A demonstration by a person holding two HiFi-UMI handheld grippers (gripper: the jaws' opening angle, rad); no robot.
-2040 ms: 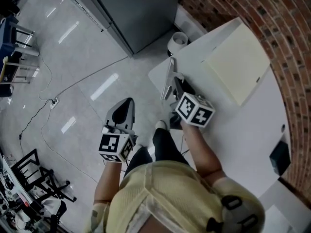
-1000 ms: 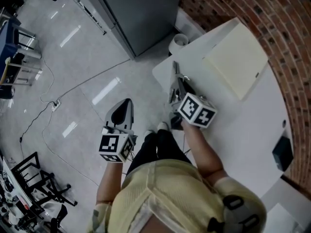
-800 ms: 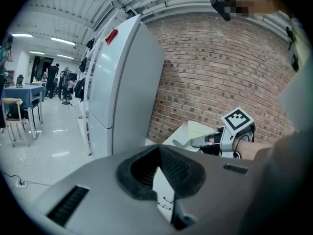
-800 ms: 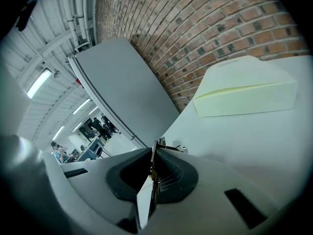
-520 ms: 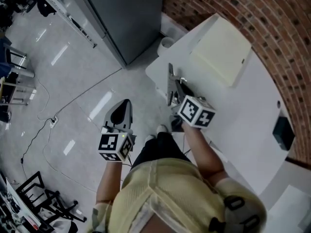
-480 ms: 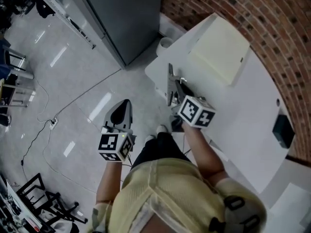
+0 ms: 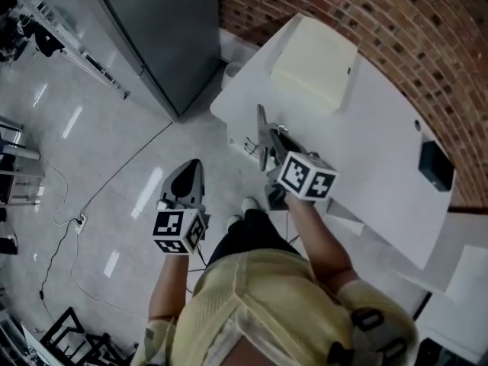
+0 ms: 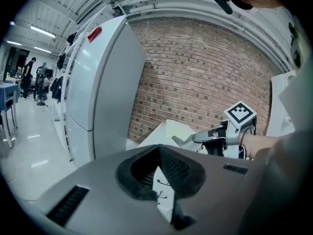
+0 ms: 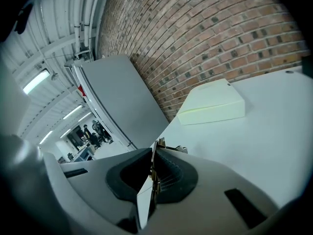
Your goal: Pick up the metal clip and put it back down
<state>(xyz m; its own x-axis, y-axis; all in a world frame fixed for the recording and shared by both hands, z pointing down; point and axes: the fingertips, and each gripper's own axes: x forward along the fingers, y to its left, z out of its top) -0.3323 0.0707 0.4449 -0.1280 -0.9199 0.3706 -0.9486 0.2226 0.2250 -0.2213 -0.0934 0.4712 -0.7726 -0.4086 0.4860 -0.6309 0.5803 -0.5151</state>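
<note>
My right gripper (image 7: 261, 119) hangs over the near edge of the white table (image 7: 374, 143). It is shut on the metal clip (image 9: 154, 169), a thin brass-coloured strip pinched between the pads, with its wire handle (image 9: 179, 149) poking out past the tips. In the head view the clip is too small to make out between the long jaws. My left gripper (image 7: 197, 166) is held over the floor to the left of the table, its jaws meeting at the tip (image 8: 158, 150) with nothing in them. The left gripper view shows the right gripper (image 8: 191, 139) from the side.
A flat cream box (image 7: 316, 58) lies at the table's far end. A small black device (image 7: 435, 164) sits near the brick wall (image 7: 404, 17). A tall grey cabinet (image 7: 152, 29) stands left of the table. A cable (image 7: 91, 200) runs across the glossy floor.
The right gripper has risen and moved along the table's edge with the clip in it. The head view has swung, showing more of the table and wall. The left gripper shifted slightly.
</note>
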